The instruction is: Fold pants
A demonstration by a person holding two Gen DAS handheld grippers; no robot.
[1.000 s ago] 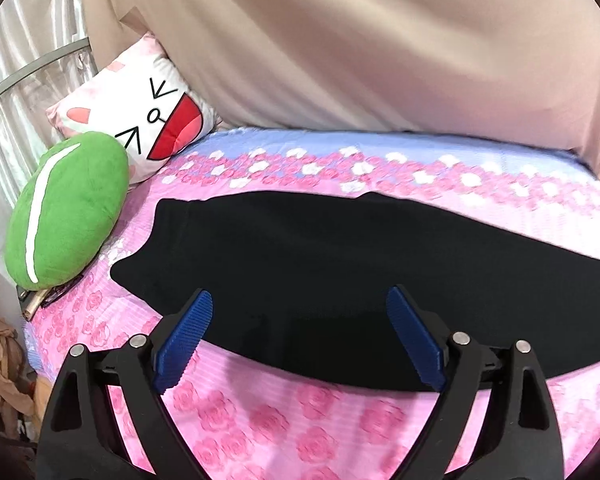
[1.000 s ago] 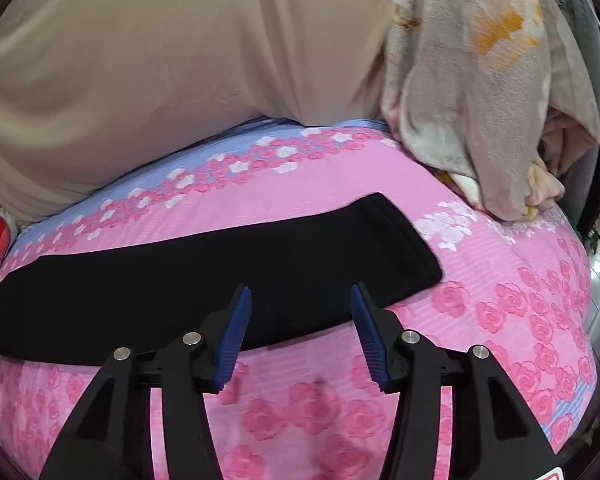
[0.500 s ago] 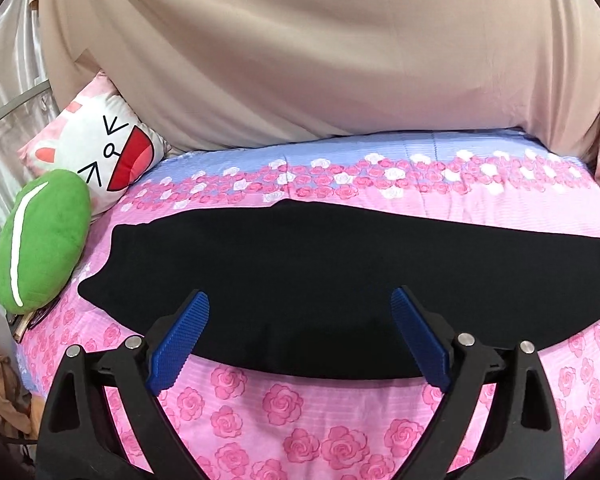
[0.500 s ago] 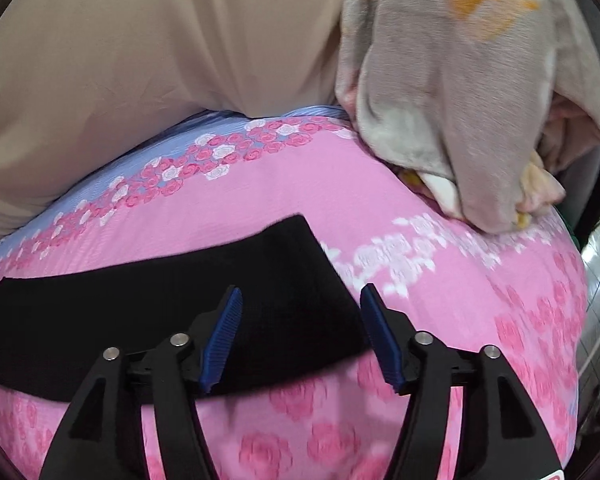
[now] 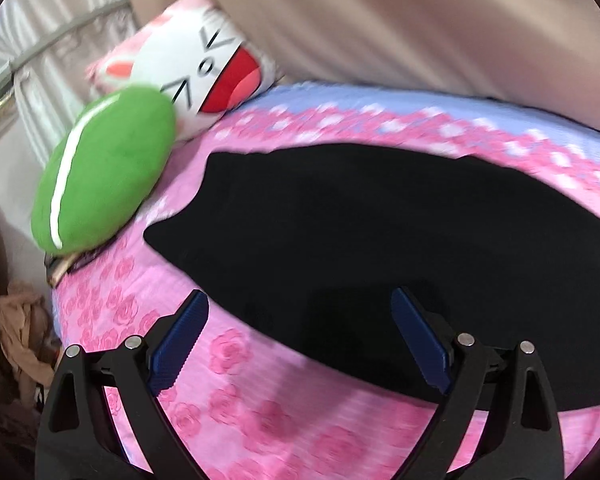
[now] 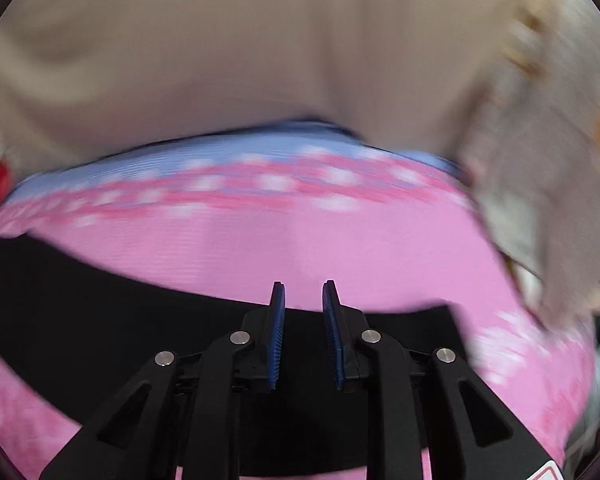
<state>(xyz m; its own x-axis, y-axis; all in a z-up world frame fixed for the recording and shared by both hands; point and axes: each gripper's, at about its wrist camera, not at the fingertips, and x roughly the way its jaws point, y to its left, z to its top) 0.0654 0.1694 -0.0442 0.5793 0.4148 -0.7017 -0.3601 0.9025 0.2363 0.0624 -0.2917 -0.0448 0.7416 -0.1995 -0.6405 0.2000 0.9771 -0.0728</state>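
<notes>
Black pants (image 5: 380, 240) lie flat in a long strip across the pink rose-print bed (image 5: 260, 412). My left gripper (image 5: 300, 320) is open wide, hovering over the pants' near edge toward their left end. In the blurred right wrist view the pants (image 6: 80, 312) run under my right gripper (image 6: 303, 304), near their right end. Its blue pads (image 6: 277, 332) stand close together with a narrow gap, and no cloth shows between them.
A green cushion (image 5: 104, 176) and a white cartoon-face pillow (image 5: 212, 56) lie at the bed's left end. A beige curtain (image 5: 420, 20) hangs behind the bed. A flowered blanket (image 6: 548, 140) is piled at the right end. Clothes (image 5: 24, 332) lie beside the bed, left.
My right gripper has narrowed from wide open to nearly closed and moved over the pants' right end. The left wrist view swung left and closer to the pants' left end.
</notes>
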